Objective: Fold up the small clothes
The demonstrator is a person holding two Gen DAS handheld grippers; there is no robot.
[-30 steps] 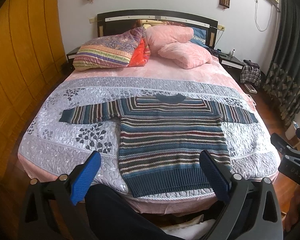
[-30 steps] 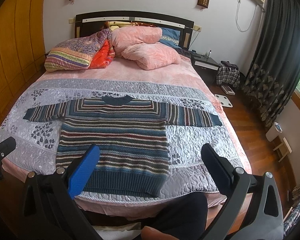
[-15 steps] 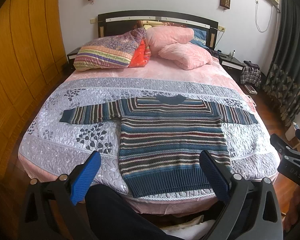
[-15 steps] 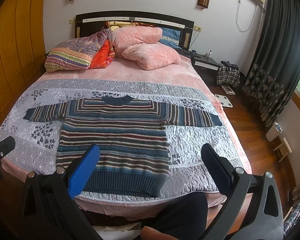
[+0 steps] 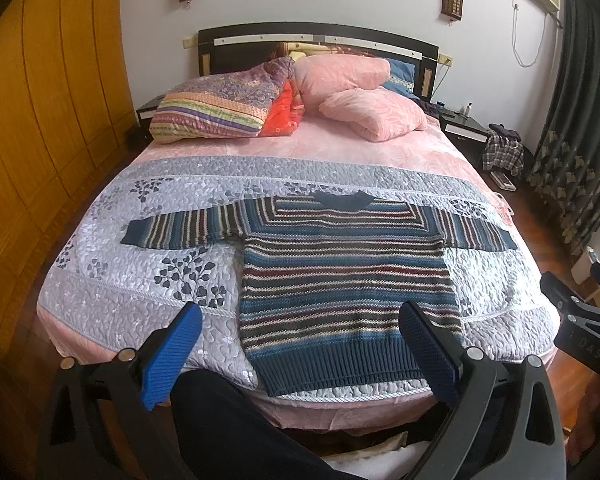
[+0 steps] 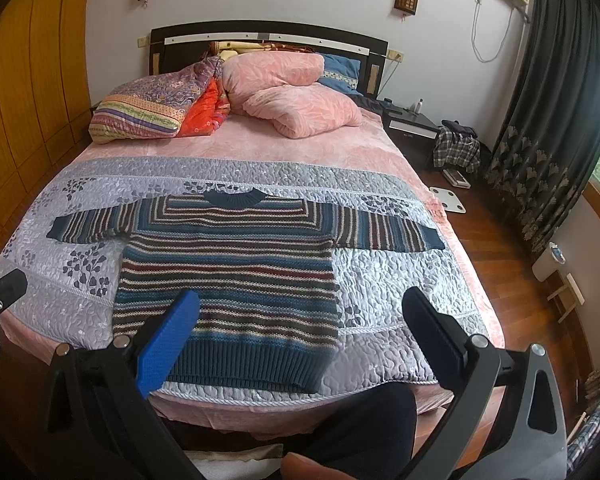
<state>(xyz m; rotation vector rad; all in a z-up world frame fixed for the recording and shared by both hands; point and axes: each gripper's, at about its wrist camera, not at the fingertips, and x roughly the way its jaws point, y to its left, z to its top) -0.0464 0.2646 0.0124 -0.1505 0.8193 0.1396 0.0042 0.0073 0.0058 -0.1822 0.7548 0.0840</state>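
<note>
A striped knitted sweater in blue, grey, maroon and cream lies flat on the bed, both sleeves spread sideways, collar toward the headboard, dark ribbed hem at the near edge. My left gripper hovers open in front of the hem, its blue pads wide apart and empty. My right gripper is likewise open and empty, held before the bed's foot, right of the sweater's middle. Neither one touches the cloth.
The bed has a grey quilted cover over pink bedding, with pillows and a folded quilt at the headboard. Wooden wardrobes line the left. Nightstand, clothes and dark curtains stand right. A person's dark-clad legs are below.
</note>
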